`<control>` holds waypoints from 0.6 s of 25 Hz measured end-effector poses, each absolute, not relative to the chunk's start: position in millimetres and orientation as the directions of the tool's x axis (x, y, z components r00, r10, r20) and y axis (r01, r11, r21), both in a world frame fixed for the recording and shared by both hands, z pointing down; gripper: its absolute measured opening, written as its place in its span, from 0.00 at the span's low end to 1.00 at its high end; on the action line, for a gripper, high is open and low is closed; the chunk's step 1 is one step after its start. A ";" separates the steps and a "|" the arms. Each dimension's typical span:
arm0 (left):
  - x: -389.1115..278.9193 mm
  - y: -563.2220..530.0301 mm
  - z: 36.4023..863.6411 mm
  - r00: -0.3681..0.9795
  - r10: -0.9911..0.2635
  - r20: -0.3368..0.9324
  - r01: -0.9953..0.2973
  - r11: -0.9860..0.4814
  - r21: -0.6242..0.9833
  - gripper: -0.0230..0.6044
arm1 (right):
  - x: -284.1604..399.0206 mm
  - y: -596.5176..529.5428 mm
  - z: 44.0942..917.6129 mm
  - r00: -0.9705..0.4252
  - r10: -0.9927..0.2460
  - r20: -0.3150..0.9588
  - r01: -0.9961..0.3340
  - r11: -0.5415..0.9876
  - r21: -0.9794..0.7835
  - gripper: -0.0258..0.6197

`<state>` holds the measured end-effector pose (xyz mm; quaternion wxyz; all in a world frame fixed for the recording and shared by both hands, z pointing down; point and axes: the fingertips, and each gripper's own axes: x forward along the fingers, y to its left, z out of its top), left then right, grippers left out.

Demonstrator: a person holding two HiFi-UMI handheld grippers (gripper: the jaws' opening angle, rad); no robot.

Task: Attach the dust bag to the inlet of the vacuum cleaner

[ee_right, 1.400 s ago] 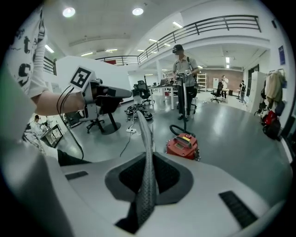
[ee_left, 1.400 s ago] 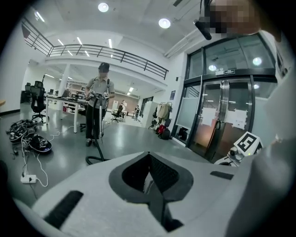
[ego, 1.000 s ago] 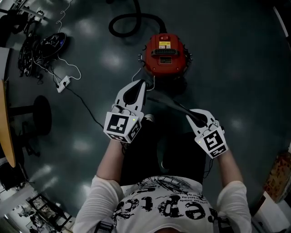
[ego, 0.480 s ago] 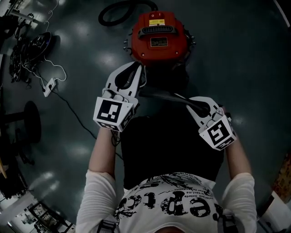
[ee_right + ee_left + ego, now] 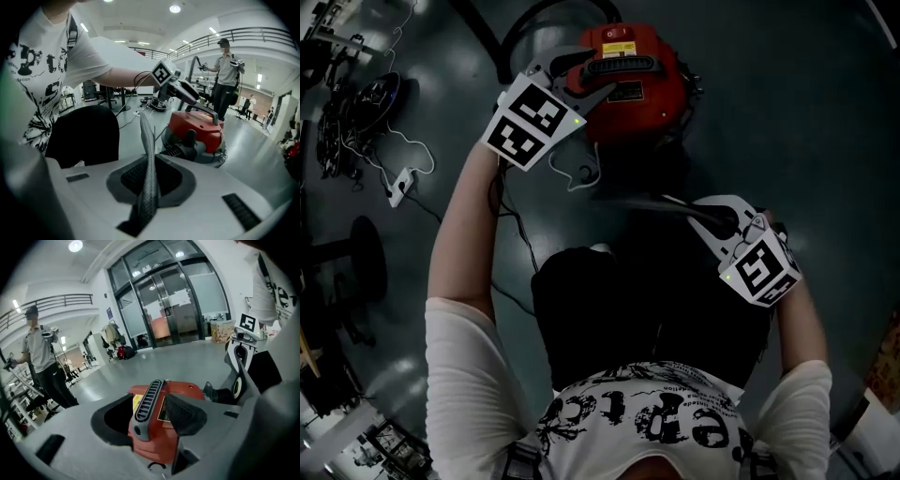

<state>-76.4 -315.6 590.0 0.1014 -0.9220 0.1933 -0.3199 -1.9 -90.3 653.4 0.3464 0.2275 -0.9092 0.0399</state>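
Left gripper (image 5: 152,414): jaws opening wide, vacuum handle (image 5: 148,399) between them; right gripper (image 5: 149,197): nearly closed, pinching the dust bag (image 5: 146,136).

Head view: dim, underexp.; faint glare patches on floor (image 5: 825,112). Gripper views: bright, lamps (image 5: 75,245) at 11–12 o'clock; fisheye warp, black corners, foreground soft.

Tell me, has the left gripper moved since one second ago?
Yes. In the head view the left gripper went from below the vacuum cleaner up over it; its jaws are opening, with the grey handle between them.
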 end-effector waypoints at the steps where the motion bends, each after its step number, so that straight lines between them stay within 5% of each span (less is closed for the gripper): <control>1: -72.6 -318.7 596.0 0.712 -0.395 0.581 -0.265 -0.917 -0.299 0.36 | -2.9 -90.1 654.1 -0.658 -0.366 0.658 -0.427 0.901 0.073 0.07; 11: -60.3 -334.8 638.7 0.631 -0.271 0.727 -0.067 -0.953 -0.297 0.37 | -7.8 -101.2 658.0 -0.631 -0.279 0.724 -0.343 0.937 0.062 0.07; 15: -60.6 -338.0 640.7 0.616 -0.284 0.735 -0.078 -0.950 -0.302 0.28 | -17.6 -98.1 664.4 -0.636 -0.318 0.704 -0.284 0.944 0.169 0.07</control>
